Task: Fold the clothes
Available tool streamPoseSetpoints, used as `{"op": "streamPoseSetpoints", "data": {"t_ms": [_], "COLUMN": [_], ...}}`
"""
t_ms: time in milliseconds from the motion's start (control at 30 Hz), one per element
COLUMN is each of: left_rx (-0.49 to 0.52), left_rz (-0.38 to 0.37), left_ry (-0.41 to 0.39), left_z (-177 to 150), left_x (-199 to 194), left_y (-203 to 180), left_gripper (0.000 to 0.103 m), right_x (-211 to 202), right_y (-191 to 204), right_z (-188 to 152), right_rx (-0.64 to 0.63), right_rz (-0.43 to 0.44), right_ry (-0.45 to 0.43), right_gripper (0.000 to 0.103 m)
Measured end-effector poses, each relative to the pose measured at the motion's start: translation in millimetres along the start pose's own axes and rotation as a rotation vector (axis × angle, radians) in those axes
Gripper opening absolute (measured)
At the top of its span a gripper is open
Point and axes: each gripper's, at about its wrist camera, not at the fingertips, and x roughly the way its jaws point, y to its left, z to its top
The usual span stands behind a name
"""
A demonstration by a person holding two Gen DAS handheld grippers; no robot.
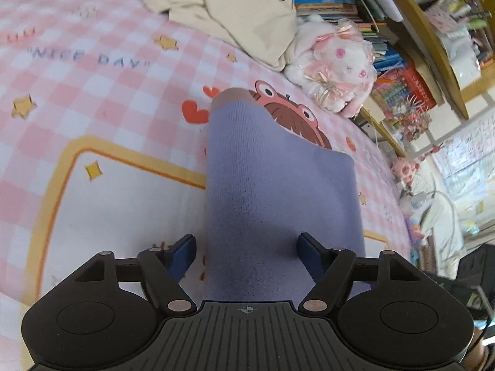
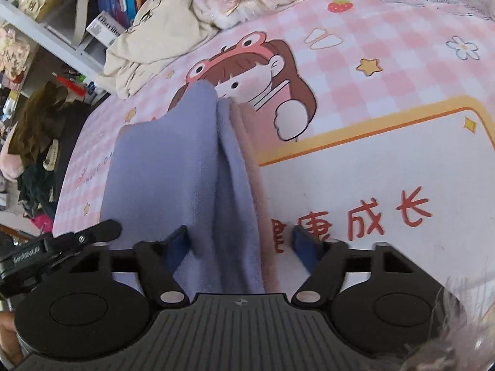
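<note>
A lavender knit garment (image 1: pixel 266 179) with a dusty-pink edge lies on a pink checked cartoon mat (image 1: pixel 92 92). In the left wrist view it runs away from my left gripper (image 1: pixel 247 255), whose blue-padded fingers (image 1: pixel 182 258) stand wide apart on either side of it. In the right wrist view the same garment (image 2: pixel 173 167) is bunched into folds with the pink layer at the right, between the spread fingers (image 2: pixel 301 249) of my right gripper (image 2: pixel 239 247). Both grippers are open; whether the cloth touches the pads is unclear.
A cream garment (image 1: pixel 235 6) is heaped at the mat's far edge beside a white and pink plush toy (image 1: pixel 334 61). Shelves of books (image 1: pixel 328 0) stand behind. The other gripper's black handle (image 2: pixel 62 241) shows at left in the right wrist view.
</note>
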Motion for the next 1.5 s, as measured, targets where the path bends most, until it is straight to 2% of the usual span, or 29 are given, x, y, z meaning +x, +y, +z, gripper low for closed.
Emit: {"op": "streamPoseSetpoints", "data": {"t_ms": [33, 100, 167, 233, 333, 400, 500, 567, 633, 700, 800, 833, 867, 900, 933, 967, 1000, 1033, 1100, 1167, 1233, 1267, 1300, 1333, 1500], "left_rx": [-0.014, -0.036, -0.042, 0.012, 0.163, 0.247, 0.208, 0.135, 0.082, 0.034, -0.034, -0.056, -0.078, -0.099, -0.091, -0.033, 0.045, 0.122, 0.240, 0.254, 0.208, 0.181, 0.154, 0.126, -0.031], "left_rz": [-0.007, -0.011, -0.004, 0.033, 0.104, 0.142, 0.136, 0.111, 0.079, 0.043, 0.006, -0.003, -0.012, -0.021, -0.009, 0.037, 0.088, 0.132, 0.177, 0.169, 0.160, 0.160, 0.159, 0.149, 0.056], "left_ry": [0.003, 0.004, 0.003, -0.008, -0.050, -0.073, -0.036, -0.025, -0.030, -0.012, 0.001, 0.000, -0.001, -0.002, -0.004, -0.010, -0.020, -0.031, -0.073, -0.087, -0.051, -0.048, -0.044, -0.043, -0.037], "left_z": [0, -1, -1, -3, -16, -24, -30, -31, -32, -32, -29, -27, -26, -25, -24, -23, -23, -24, -30, -31, -31, -32, -34, -35, -36], "left_x": [1, 3, 4, 0, -12, -19, -18, -20, -24, -24, -17, -13, -10, -7, -5, -4, -6, -8, -16, -19, -17, -17, -17, -18, -7], "left_y": [1, 3, 2, -9, -38, -53, -42, -27, -16, -6, 1, 2, 3, 4, 0, -12, -27, -42, -65, -68, -57, -50, -44, -37, -14], "left_gripper": [0.066, 0.064, 0.057, 0.049, 0.045, 0.045, 0.050, 0.058, 0.064, 0.066, 0.066, 0.064, 0.056, 0.055, 0.052, 0.049, 0.048, 0.048, 0.048, 0.054, 0.054, 0.060, 0.062, 0.062, 0.063], "right_x": [2, 5, 7, 0, -16, -25, -27, -26, -26, -23, -14, -11, -8, -6, -2, 1, -1, -7, -21, -24, -21, -18, -17, -16, -7], "right_y": [1, 3, 7, 16, 49, 58, 47, 32, 18, 4, -13, -16, -15, -13, -9, -4, 3, 14, 27, 21, 13, 9, 4, 0, -13], "right_z": [-1, -2, -3, -7, -24, -36, -36, -31, -26, -20, -12, -10, -7, -5, -4, -3, -3, -5, -12, -11, -10, -9, -8, -7, -3], "right_rx": [0.003, 0.005, -0.015, -0.086, -0.329, -0.430, -0.396, -0.322, -0.248, -0.159, -0.039, -0.012, -0.008, -0.005, -0.019, -0.033, -0.077, -0.153, -0.274, -0.257, -0.228, -0.208, -0.190, -0.172, -0.108], "right_rz": [0.013, 0.026, 0.017, -0.002, -0.088, -0.099, -0.072, -0.046, -0.020, 0.019, 0.070, 0.092, 0.101, 0.109, 0.110, 0.111, 0.096, 0.069, 0.040, 0.045, 0.035, 0.023, 0.030, 0.038, 0.079], "right_ry": [0.005, 0.006, -0.002, -0.041, -0.135, -0.167, -0.130, -0.101, -0.071, -0.038, 0.012, 0.009, 0.013, 0.017, 0.023, 0.029, 0.012, -0.014, -0.063, -0.060, -0.042, -0.026, -0.019, -0.013, 0.034], "right_gripper": [0.048, 0.044, 0.038, 0.025, 0.022, 0.022, 0.023, 0.033, 0.058, 0.065, 0.066, 0.066, 0.066, 0.053, 0.035, 0.033, 0.027, 0.025, 0.025, 0.025, 0.030, 0.035, 0.042, 0.045, 0.047]}}
